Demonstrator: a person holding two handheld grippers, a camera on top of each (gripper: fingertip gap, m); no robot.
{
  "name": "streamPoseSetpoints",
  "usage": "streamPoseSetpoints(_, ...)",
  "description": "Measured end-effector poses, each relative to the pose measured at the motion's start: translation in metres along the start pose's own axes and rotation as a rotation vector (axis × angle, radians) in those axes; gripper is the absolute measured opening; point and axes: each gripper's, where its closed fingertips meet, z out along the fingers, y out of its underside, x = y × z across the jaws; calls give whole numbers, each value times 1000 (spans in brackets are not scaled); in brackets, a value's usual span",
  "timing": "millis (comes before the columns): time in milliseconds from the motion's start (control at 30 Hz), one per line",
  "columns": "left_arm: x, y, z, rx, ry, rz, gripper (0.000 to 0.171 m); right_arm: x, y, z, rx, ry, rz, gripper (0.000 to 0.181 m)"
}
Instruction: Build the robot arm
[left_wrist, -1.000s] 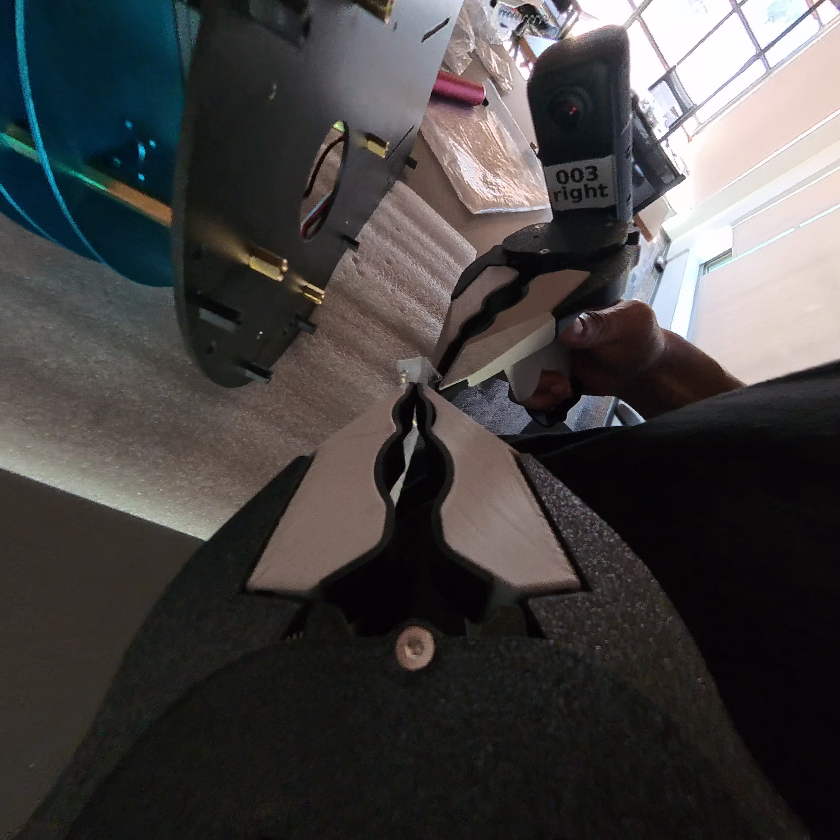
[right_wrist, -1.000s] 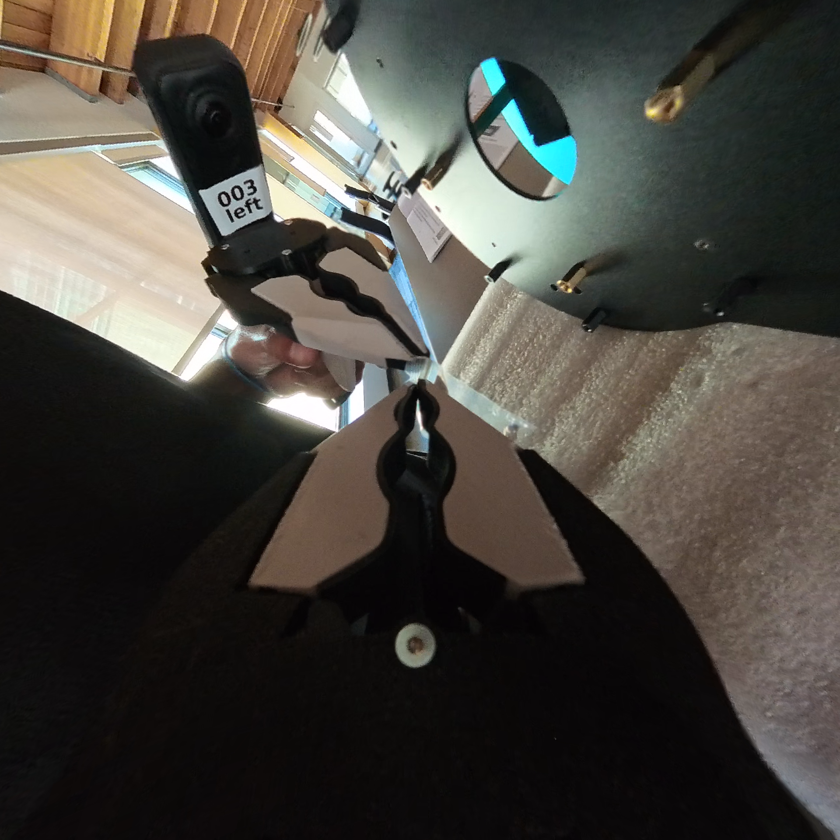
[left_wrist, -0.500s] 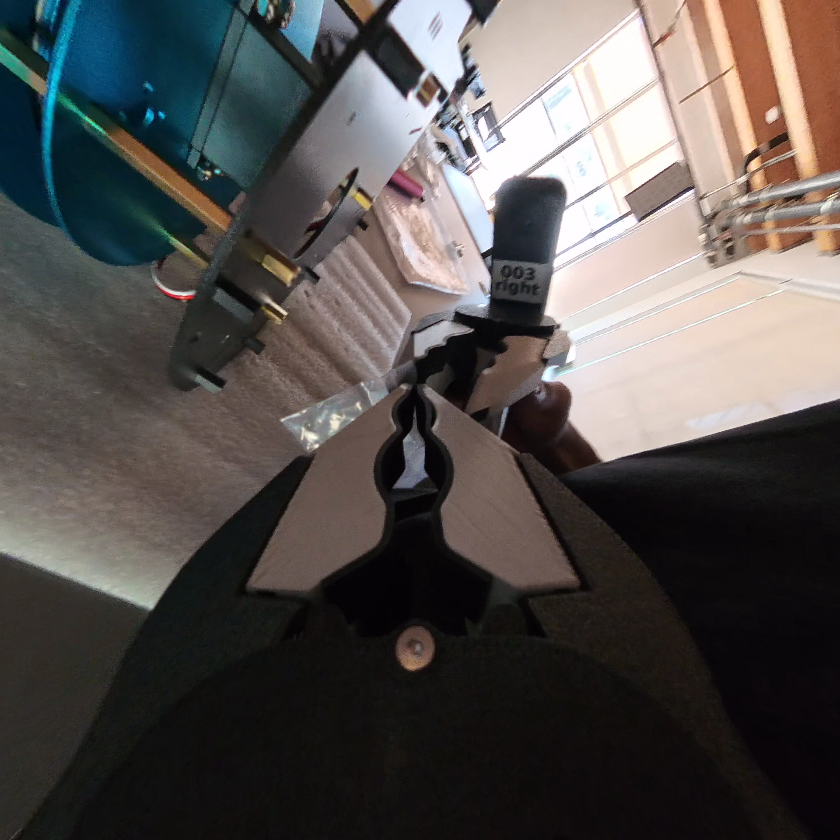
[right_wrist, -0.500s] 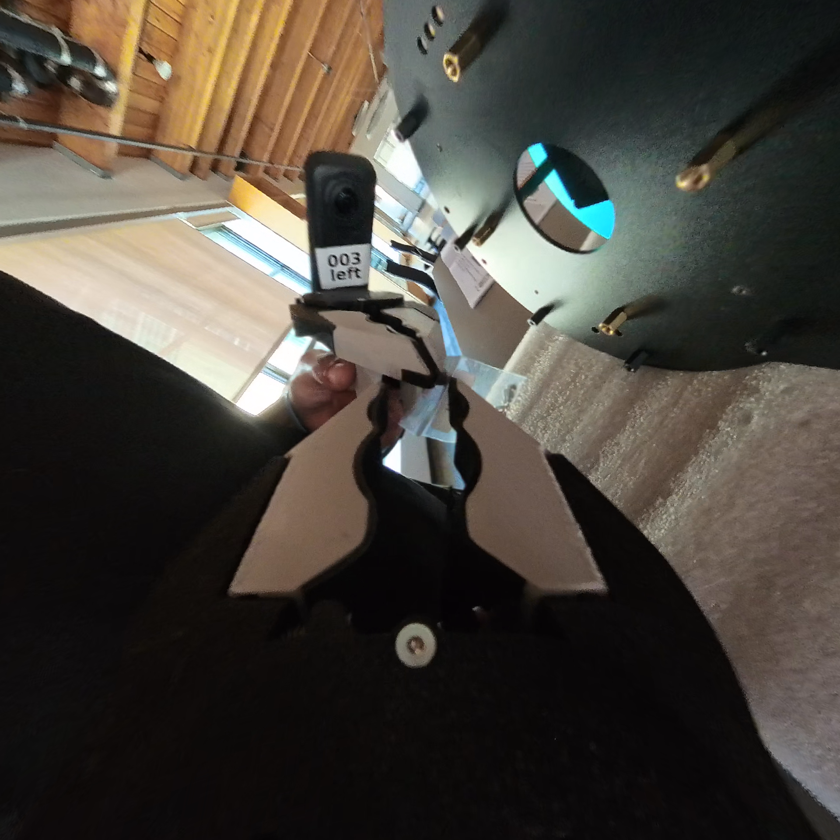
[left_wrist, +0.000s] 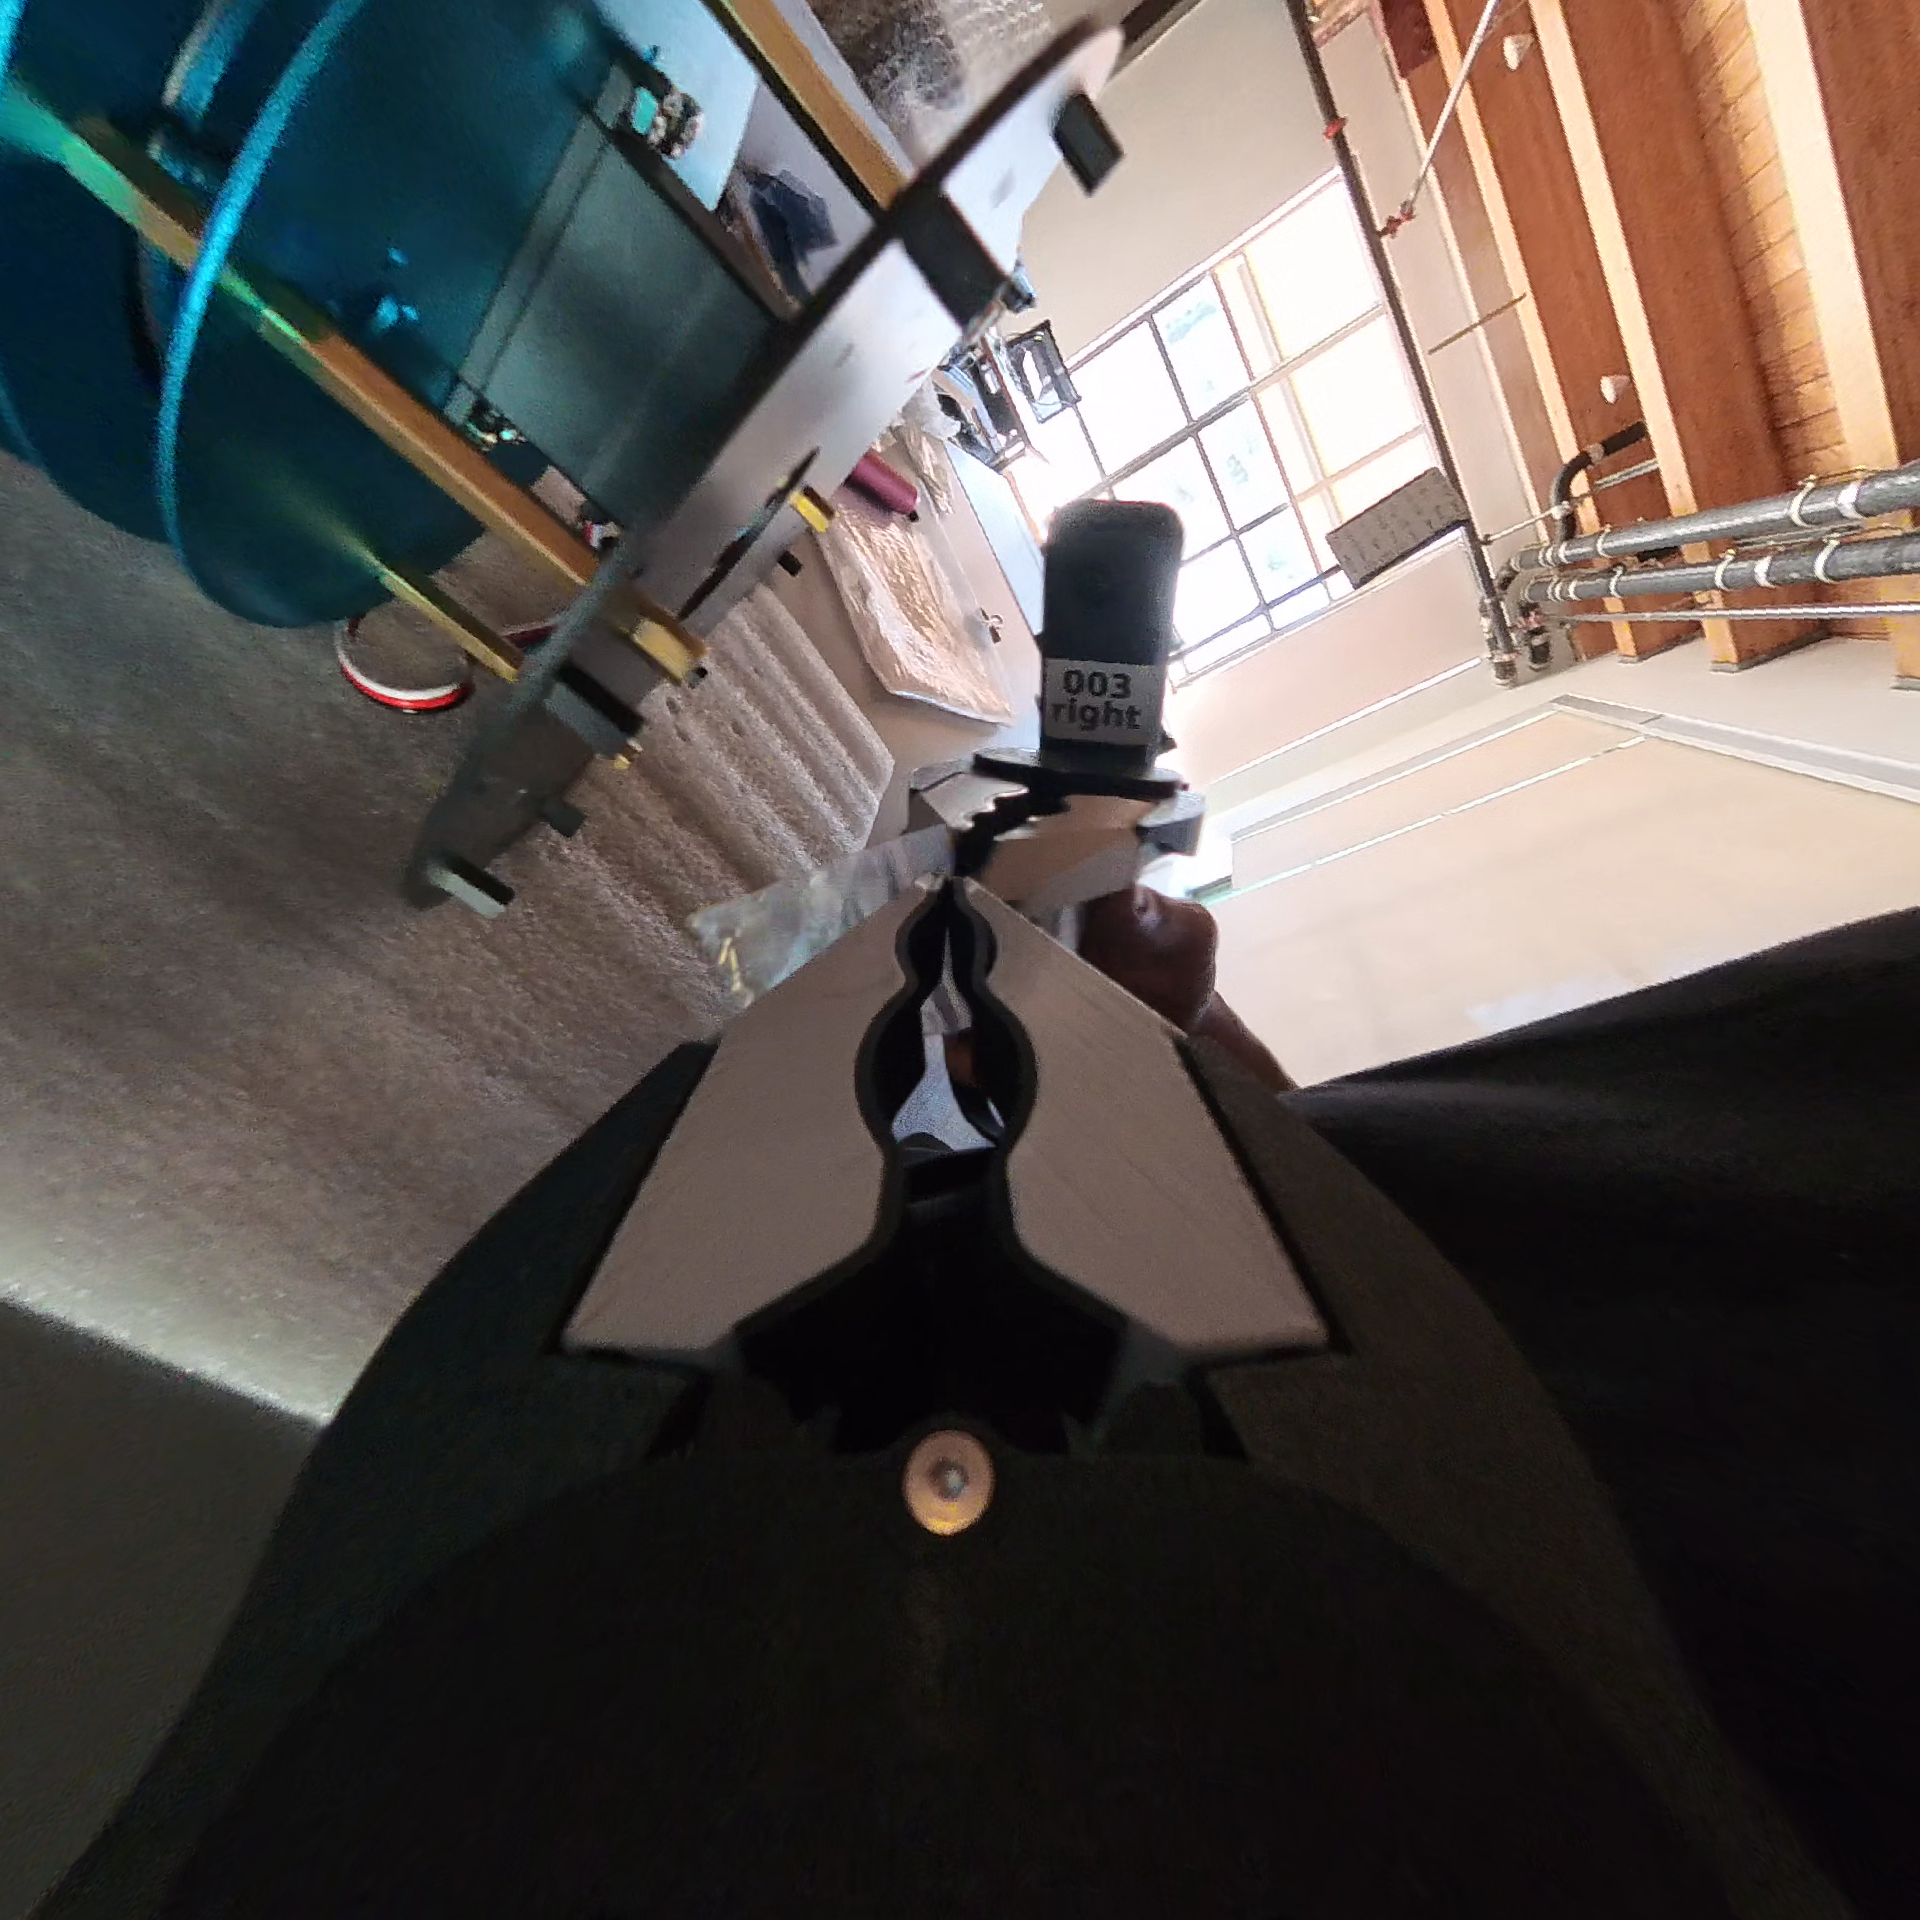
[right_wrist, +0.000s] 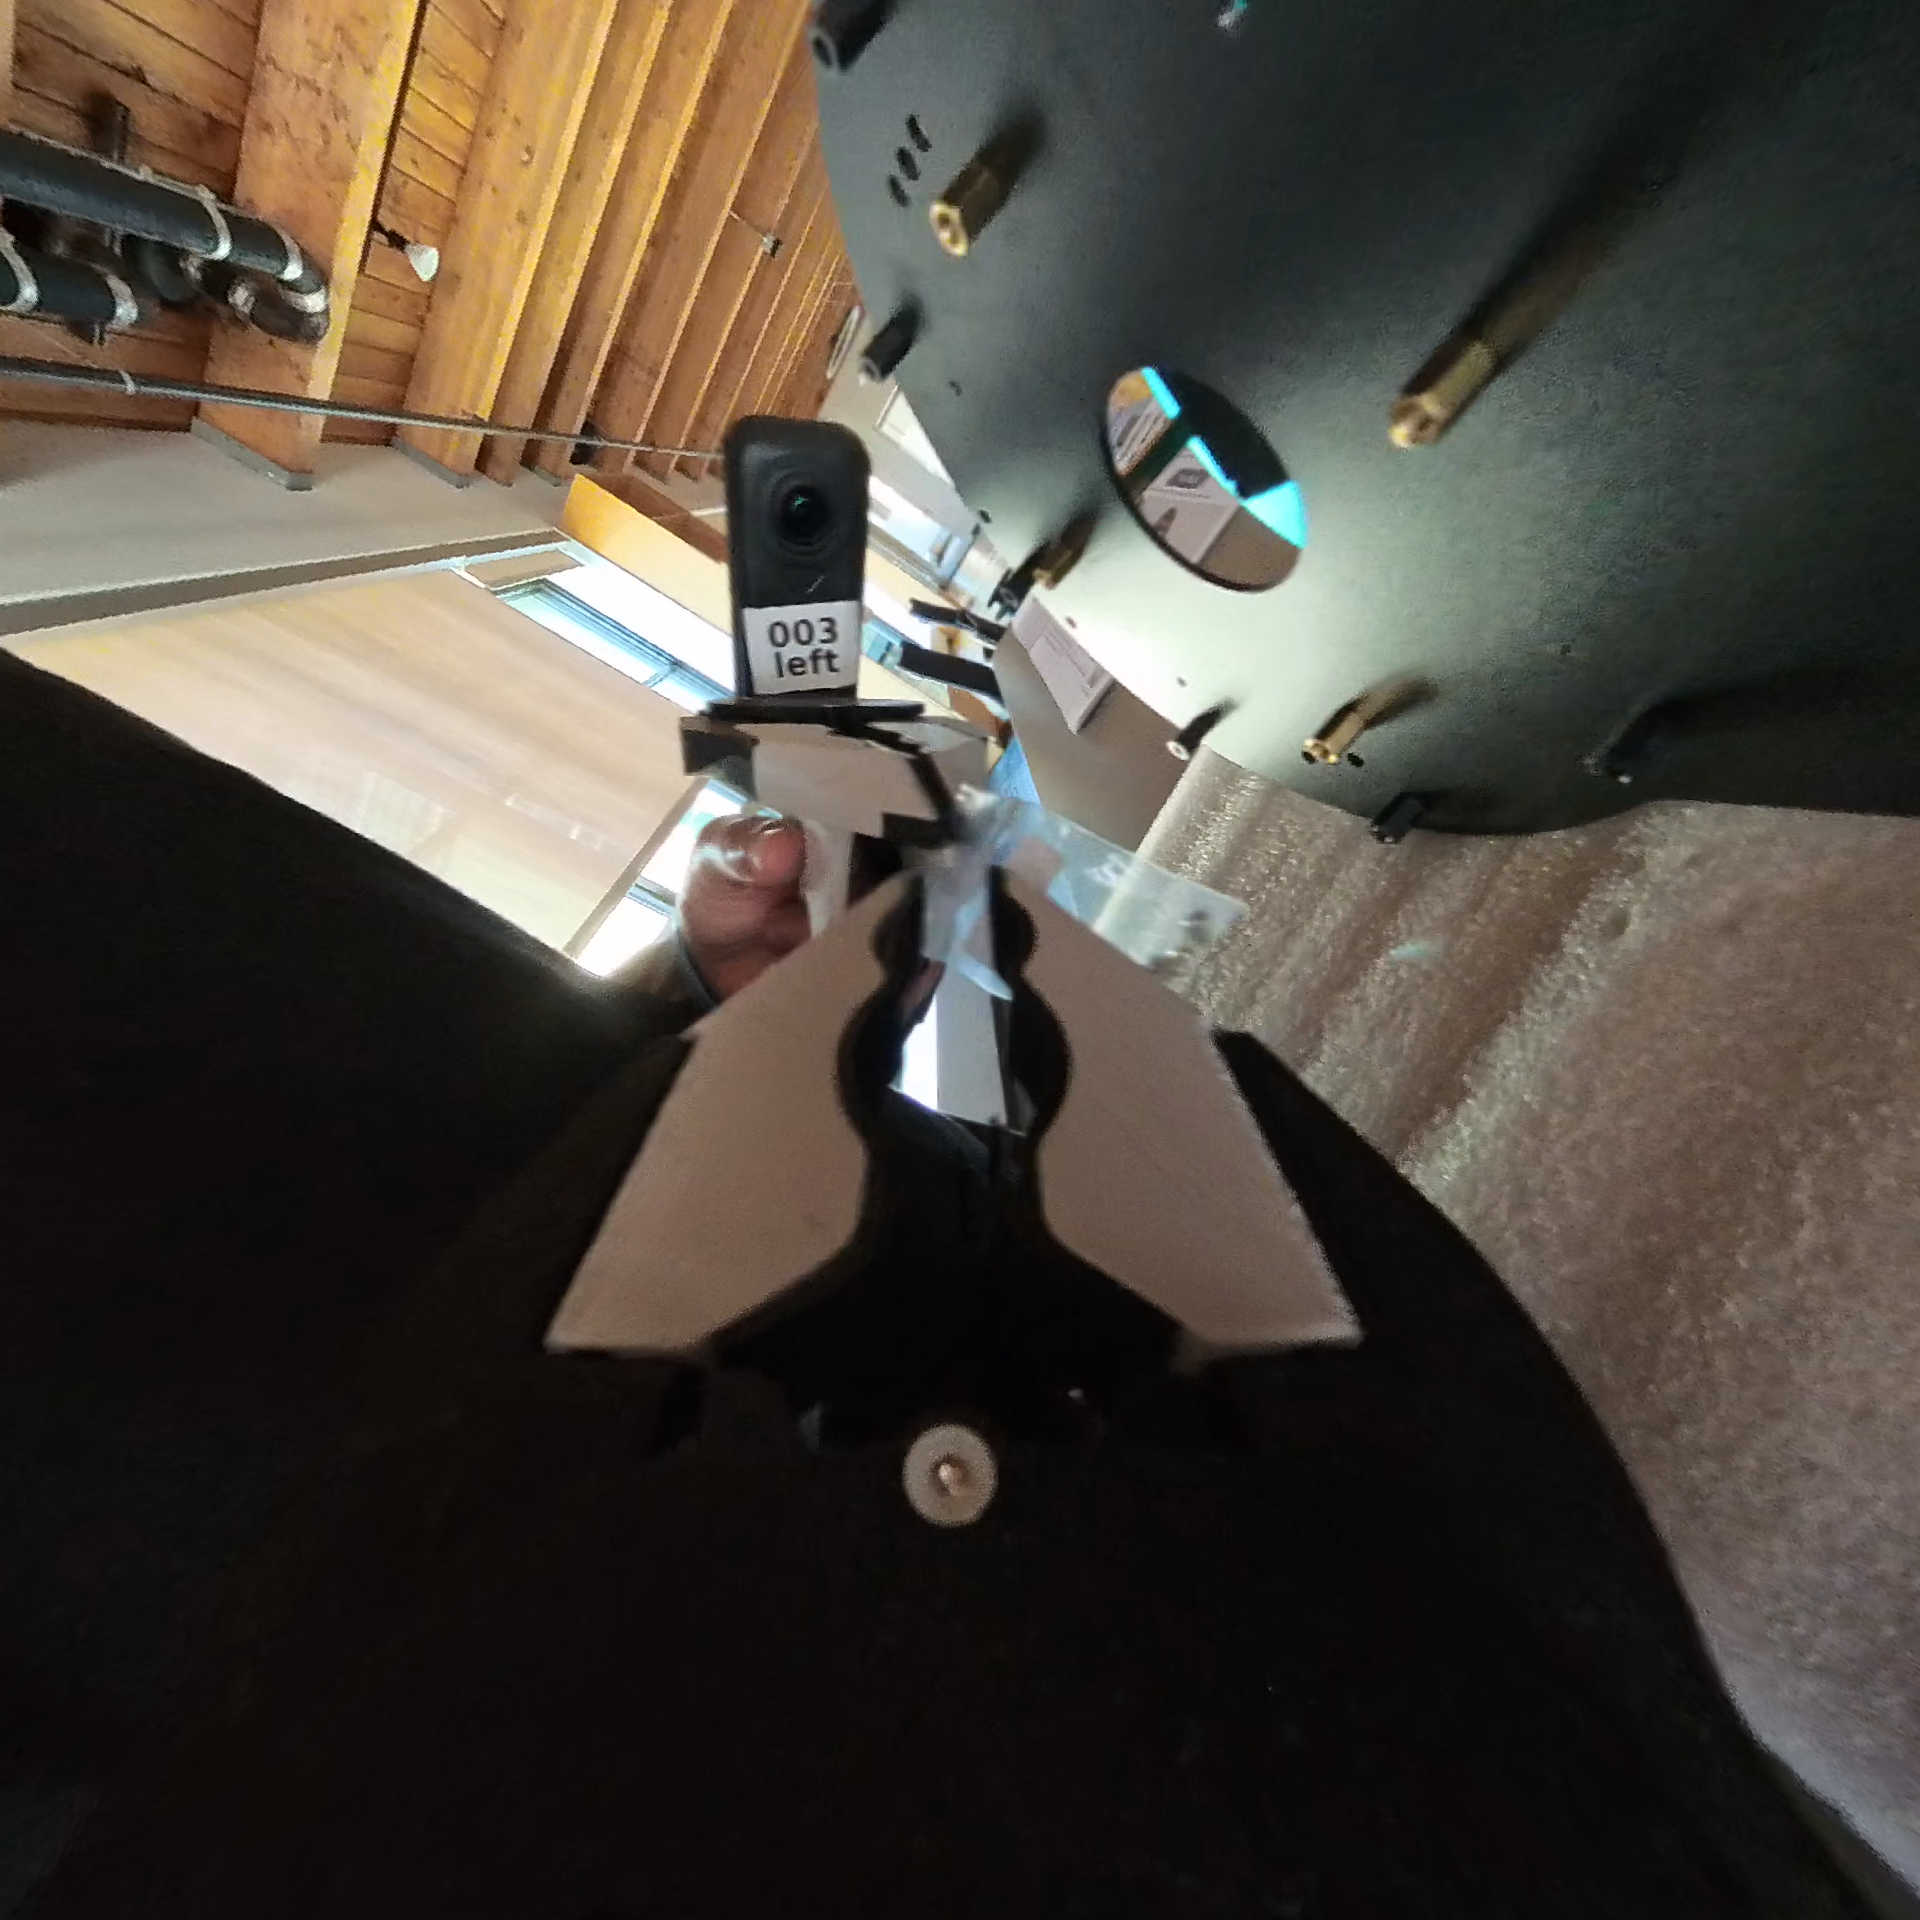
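- Wooden ceiling beams (right_wrist: 499, 239) and a tall gridded window (left_wrist: 1247, 457) frame a workbench covered in grey foam sheeting (left_wrist: 260, 935).
- Two handheld grippers meet tip to tip over the foam, each gripped by one of the person's hands; one hand (left_wrist: 1153, 945) shows behind the right gripper.
- One small clear plastic bag (left_wrist: 790, 925) holding tiny metal parts hangs between them, its loose end trailing toward the foam.
- Left gripper (left_wrist: 948, 891) has its fingers pressed nearly together at the tips, pinching an edge of the bag.
- Right gripper (right_wrist: 951, 883) stands with its tips a little apart, and a strip of the bag's film runs down the gap between them; whether it presses on the film, I cannot tell.
- One black round chassis plate (right_wrist: 1455, 312), tilted on edge and touching the foam, stands just beside the grippers; four brass standoffs (right_wrist: 1444, 384) can be counted on its face, around one round hole.
- One blue translucent disc (left_wrist: 208, 364) sits behind the plate.
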Motion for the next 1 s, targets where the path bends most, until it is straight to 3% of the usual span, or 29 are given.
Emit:
streamPoseSetpoints(67,-2,2,2,-7,-3,-8,0,-3,1,3,-19,-5,13,36)
streamPoseSetpoints(433,5,4,8,-7,42,-17,0,1,1,-2,-16,-3,19,0)
streamPoseSetpoints(800,-11,10,8,-84,-135,148,0,19,6,1,-62,151,-23,0)
streamPoseSetpoints(867,-14,13,9,-109,-156,151,23,19,3,1,-55,159,-29,0)
streamPoseSetpoints(1000,-10,16,10,-120,-130,167,22,17,3,3,-66,156,-29,0)
